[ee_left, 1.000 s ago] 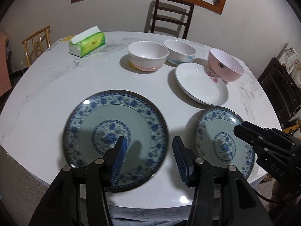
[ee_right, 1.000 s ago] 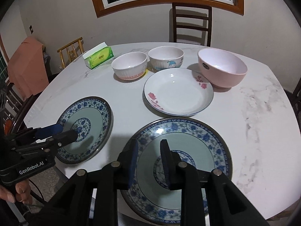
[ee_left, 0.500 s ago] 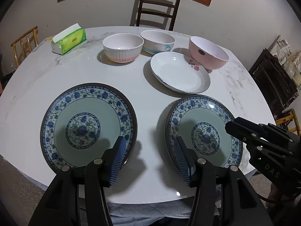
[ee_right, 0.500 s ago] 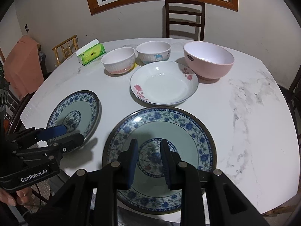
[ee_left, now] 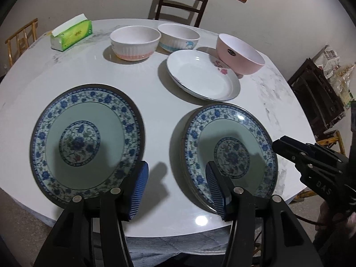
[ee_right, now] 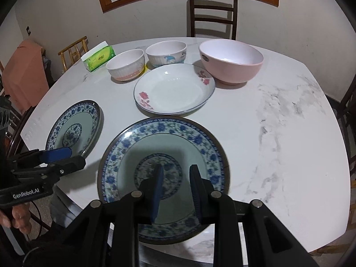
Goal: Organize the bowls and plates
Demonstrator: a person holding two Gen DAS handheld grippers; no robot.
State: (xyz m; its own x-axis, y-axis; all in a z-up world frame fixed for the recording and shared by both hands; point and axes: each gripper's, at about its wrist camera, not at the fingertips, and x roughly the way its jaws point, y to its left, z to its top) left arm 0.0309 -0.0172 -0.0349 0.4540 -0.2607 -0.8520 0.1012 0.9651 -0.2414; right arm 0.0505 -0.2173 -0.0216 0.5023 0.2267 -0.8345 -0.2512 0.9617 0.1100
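Two blue-flowered plates lie side by side at the table's near edge: the left plate [ee_left: 89,142] [ee_right: 74,126] and the right plate [ee_left: 231,153] [ee_right: 164,155]. My left gripper [ee_left: 176,187] [ee_right: 60,158] is open and empty, above the bare strip between them. My right gripper [ee_right: 176,178] [ee_left: 311,166] hovers over the right plate's middle, its jaws a narrow gap apart with nothing in them. Behind lie a white flowered plate [ee_left: 202,75] [ee_right: 174,89], a ribbed white bowl [ee_left: 135,43] [ee_right: 125,66], a blue-printed bowl [ee_left: 179,37] [ee_right: 166,53] and a pink bowl [ee_left: 241,54] [ee_right: 231,60].
A green tissue box [ee_left: 71,34] [ee_right: 99,59] stands at the far left of the round marble table [ee_right: 278,122]. A dark wooden chair [ee_right: 212,17] stands behind it, a yellow chair [ee_right: 74,49] at the left. A hand [ee_right: 13,218] holds the left gripper.
The left gripper has shifted right, from over the left plate to the gap between the two plates. The right gripper has drifted over the right plate. Neither gripper's jaws have visibly changed.
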